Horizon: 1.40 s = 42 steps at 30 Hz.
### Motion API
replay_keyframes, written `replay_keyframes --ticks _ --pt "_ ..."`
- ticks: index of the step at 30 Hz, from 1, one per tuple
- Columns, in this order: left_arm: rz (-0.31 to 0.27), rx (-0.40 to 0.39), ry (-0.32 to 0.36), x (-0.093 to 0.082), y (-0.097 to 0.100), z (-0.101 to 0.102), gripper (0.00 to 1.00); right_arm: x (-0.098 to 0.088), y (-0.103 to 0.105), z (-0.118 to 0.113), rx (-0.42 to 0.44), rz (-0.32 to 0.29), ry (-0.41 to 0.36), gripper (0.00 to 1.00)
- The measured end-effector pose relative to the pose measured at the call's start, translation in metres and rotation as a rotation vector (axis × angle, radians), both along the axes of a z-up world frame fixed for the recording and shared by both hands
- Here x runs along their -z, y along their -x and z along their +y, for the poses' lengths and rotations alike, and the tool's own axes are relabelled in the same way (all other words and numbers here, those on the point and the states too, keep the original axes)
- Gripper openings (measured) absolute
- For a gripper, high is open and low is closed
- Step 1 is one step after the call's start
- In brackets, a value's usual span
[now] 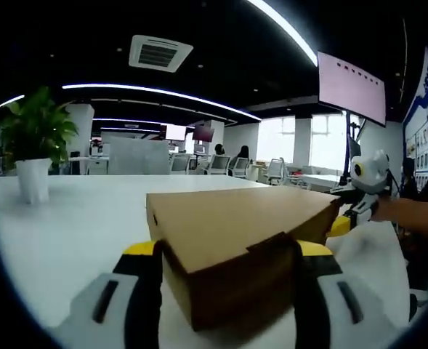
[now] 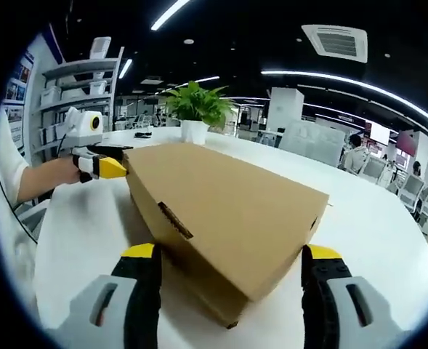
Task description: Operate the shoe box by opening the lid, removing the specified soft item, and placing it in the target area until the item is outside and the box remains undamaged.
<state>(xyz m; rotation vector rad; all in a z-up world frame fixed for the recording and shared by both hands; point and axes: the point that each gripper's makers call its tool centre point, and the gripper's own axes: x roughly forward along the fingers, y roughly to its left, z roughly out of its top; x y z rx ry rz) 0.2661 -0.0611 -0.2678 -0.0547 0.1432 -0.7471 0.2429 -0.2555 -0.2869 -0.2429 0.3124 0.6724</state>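
On white counter (image 1: 68,218), closed cardboard shoe box (image 1: 235,240) sits lid down. Your left gripper (image 1: 228,287) faces one end, right gripper (image 2: 232,291) the opposite corner; both jaws spread open, straddling box. Potted plant (image 1: 33,149) beyond.

The left gripper view sat low over the white surface (image 1: 68,225), very near one corner of the closed cardboard shoe box (image 1: 235,240), facing across it toward the office windows. The right gripper view looked from the opposite end, close to another corner of the same shoe box (image 2: 228,211), facing toward the potted plant (image 2: 195,109). Both views shared the box, the surface and the plant (image 1: 33,142); each caught the other gripper at the box's far end: right gripper (image 1: 359,200), left gripper (image 2: 101,163).
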Motion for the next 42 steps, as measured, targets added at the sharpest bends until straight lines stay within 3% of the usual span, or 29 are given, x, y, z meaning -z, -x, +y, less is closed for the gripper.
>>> replay_keyframes --ticks 2,5,8,17,27,32,36,42 --pt "-0.001 0.0 0.008 0.0 0.0 0.001 0.74 -0.001 -0.001 -0.002 -0.012 -0.001 -0.027 0.81" --pt "-0.008 0.008 0.018 0.0 0.0 0.003 0.73 -0.013 0.0 0.0 -0.021 0.022 -0.193 0.8" --pt "-0.006 0.014 0.024 -0.001 0.0 0.004 0.73 -0.016 -0.001 0.0 -0.009 0.03 -0.267 0.8" --pt "0.011 0.008 0.004 -0.001 0.0 0.004 0.73 -0.012 0.001 0.007 0.034 0.012 -0.215 0.85" --pt "0.003 -0.011 -0.056 0.002 0.002 0.003 0.72 -0.01 -0.004 0.005 -0.001 0.063 -0.174 0.85" --pt "0.005 -0.014 -0.059 0.002 0.001 0.003 0.72 -0.009 -0.003 0.004 -0.006 0.056 -0.177 0.85" --pt "-0.005 -0.022 -0.049 0.002 0.001 0.003 0.72 -0.009 -0.003 0.004 -0.005 0.017 -0.213 0.85" --pt "0.001 -0.03 -0.054 0.002 0.001 0.003 0.72 -0.011 -0.006 0.004 -0.02 0.023 -0.208 0.84"
